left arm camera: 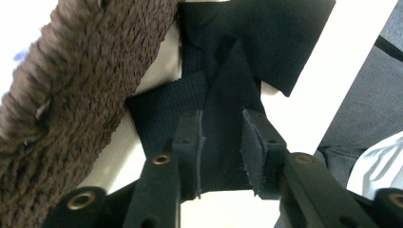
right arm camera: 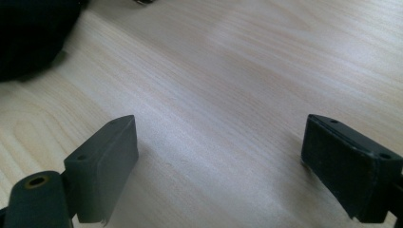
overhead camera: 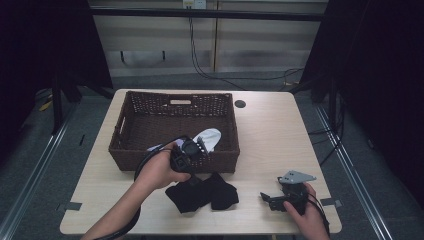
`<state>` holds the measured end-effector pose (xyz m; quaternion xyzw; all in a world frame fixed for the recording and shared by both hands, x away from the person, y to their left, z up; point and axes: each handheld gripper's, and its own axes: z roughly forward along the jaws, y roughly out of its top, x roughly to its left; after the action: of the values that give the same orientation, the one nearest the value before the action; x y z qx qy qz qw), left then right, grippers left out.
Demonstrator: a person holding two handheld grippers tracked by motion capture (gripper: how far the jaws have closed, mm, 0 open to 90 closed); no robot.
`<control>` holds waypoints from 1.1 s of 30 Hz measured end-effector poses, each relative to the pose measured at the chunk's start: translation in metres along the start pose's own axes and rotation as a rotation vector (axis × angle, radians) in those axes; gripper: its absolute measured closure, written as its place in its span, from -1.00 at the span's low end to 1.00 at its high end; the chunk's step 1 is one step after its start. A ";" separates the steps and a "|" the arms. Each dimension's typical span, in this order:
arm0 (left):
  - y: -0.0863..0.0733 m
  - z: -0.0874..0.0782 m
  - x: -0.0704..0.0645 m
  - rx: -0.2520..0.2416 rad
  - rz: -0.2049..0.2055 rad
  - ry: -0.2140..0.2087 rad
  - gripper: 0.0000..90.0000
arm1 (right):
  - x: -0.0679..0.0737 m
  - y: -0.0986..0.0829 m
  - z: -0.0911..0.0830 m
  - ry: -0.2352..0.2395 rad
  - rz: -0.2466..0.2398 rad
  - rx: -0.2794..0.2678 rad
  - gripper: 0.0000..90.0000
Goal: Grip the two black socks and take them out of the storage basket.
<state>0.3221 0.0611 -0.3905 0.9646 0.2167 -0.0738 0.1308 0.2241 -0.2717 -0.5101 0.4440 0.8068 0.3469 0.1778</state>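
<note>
Black ribbed fabric of the sock (left arm camera: 223,118) sits pinched between the jaws of the left gripper (left arm camera: 222,142), which is clamped on a raised fold of it. Just beside this gripper, on the far side, stands the wicker basket (overhead camera: 172,159); the sock's remainder lies beneath it on the table (overhead camera: 270,130). Well apart, the right gripper (right arm camera: 218,156) rests low over bare wood, jaws spread wide

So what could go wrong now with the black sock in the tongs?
1. The left tongs pinch only a fold of the black sock, so it might slip out when lifted.
2. The sock lies right against the wicker basket; it could snag on the front wall going over.
3. The right tongs rest open on the table, off to the side, so they probably can't help catch it.
</note>
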 end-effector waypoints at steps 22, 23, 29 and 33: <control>-0.059 0.005 0.012 -0.181 -0.034 0.058 -0.38 | 0.000 0.000 0.000 0.000 0.001 0.000 -0.75; -0.063 0.008 0.014 -0.195 -0.038 0.065 -0.40 | 0.000 0.000 0.000 0.000 0.000 0.000 -0.75; -0.080 0.017 0.021 -0.237 -0.055 0.073 -0.46 | 0.000 0.000 0.000 0.000 0.000 -0.001 -0.75; -0.094 0.028 0.025 -0.265 -0.078 0.090 -0.48 | 0.000 0.000 0.000 0.000 0.000 0.000 -0.75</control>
<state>0.3008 0.1450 -0.4424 0.9321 0.2676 -0.0060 0.2441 0.2242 -0.2717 -0.5101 0.4439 0.8068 0.3470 0.1780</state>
